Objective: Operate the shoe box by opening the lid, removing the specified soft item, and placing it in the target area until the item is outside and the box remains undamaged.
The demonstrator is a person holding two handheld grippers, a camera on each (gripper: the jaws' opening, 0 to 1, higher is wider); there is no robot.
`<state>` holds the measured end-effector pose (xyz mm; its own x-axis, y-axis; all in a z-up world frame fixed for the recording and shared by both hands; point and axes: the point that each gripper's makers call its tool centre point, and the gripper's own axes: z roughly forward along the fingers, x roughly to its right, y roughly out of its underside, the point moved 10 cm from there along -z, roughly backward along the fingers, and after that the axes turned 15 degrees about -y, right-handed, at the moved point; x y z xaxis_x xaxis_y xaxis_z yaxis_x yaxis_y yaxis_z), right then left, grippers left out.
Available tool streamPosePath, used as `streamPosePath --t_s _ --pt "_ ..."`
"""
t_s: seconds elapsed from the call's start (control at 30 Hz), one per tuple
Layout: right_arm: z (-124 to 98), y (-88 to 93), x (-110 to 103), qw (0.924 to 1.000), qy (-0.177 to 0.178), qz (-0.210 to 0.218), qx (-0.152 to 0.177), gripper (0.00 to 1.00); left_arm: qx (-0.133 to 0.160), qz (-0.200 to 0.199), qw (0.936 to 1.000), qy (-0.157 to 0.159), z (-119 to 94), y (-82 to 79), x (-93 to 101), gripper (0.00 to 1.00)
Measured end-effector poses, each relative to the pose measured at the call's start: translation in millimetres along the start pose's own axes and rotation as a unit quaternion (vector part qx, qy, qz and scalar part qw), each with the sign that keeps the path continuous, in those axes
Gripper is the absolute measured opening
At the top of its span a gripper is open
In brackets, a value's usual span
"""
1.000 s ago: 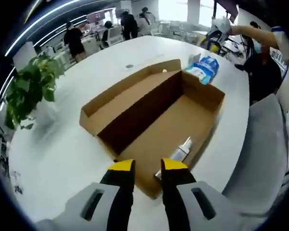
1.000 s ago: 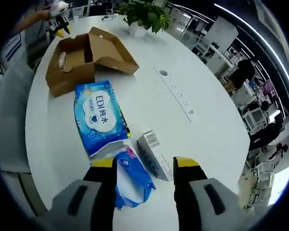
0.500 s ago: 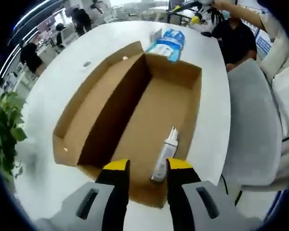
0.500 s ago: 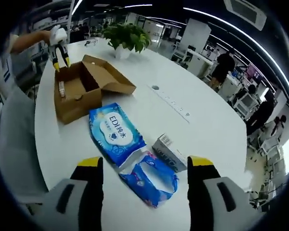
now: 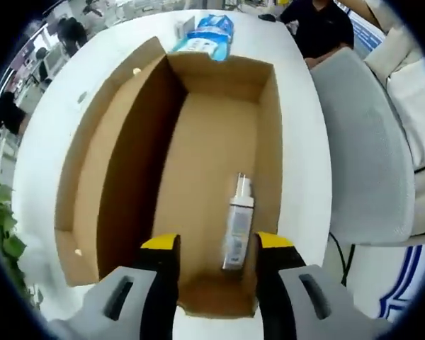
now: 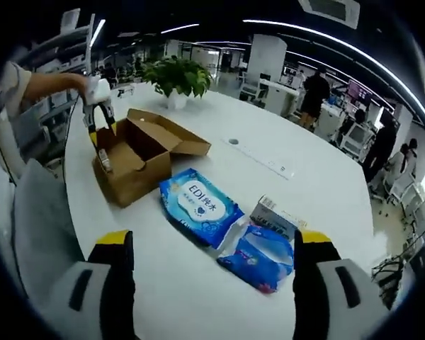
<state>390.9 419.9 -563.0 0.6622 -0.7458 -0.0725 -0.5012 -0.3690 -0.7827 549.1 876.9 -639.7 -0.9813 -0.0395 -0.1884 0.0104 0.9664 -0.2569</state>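
Observation:
The open cardboard shoe box (image 5: pixel 212 142) lies below my left gripper (image 5: pixel 214 244), its lid (image 5: pixel 92 170) folded out to the left. A small white bottle (image 5: pixel 238 221) lies on the box floor by the right wall, just ahead of my open jaws. From the right gripper view the same box (image 6: pixel 138 159) stands far left on the white table, with the left gripper (image 6: pixel 99 117) hovering over it. A blue wipes pack (image 6: pixel 200 207), a smaller blue soft pack (image 6: pixel 262 249) and a small carton (image 6: pixel 278 214) lie before my right gripper (image 6: pixel 212 248), which stands wide open and empty.
The round white table (image 6: pixel 283 177) carries a potted plant (image 6: pixel 173 76) at its far side and a cable port (image 6: pixel 233 142). A grey chair (image 5: pixel 368 149) stands by the table edge next to the box. People stand in the office background.
My left gripper has moved forward over the box and now looks straight down into it. My right gripper has drawn back and up from the blue packs, its jaws spread wider.

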Motion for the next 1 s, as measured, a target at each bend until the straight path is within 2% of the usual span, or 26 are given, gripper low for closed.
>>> streamPosePath --t_s 0.13,0.33,0.57,0.77,1.0 --pt "-2 -0.5 -12 0.9999 0.0 0.007 0.015 0.96 -0.007 0.015 0.9999 0.001 5 -2.1 -1.4 0.43" --pt "-6 2.2 -29 0.9996 0.002 0.014 0.024 0.96 -0.024 0.042 0.9987 0.014 20 1.9 -4.0 0.43" --pt "-9 11.3 -45 0.9993 0.003 0.025 0.027 0.96 -0.025 0.059 0.9976 0.026 30 2.7 -5.6 0.42" --pt "-7 24.8 -45 0.9983 0.005 0.05 0.029 0.96 -0.02 0.088 0.9953 0.035 40 1.2 -1.0 0.44" --pt "-9 34.0 -47 0.9975 0.013 0.064 0.027 0.96 -0.017 0.092 0.9951 0.032 41 0.5 -6.3 0.51"
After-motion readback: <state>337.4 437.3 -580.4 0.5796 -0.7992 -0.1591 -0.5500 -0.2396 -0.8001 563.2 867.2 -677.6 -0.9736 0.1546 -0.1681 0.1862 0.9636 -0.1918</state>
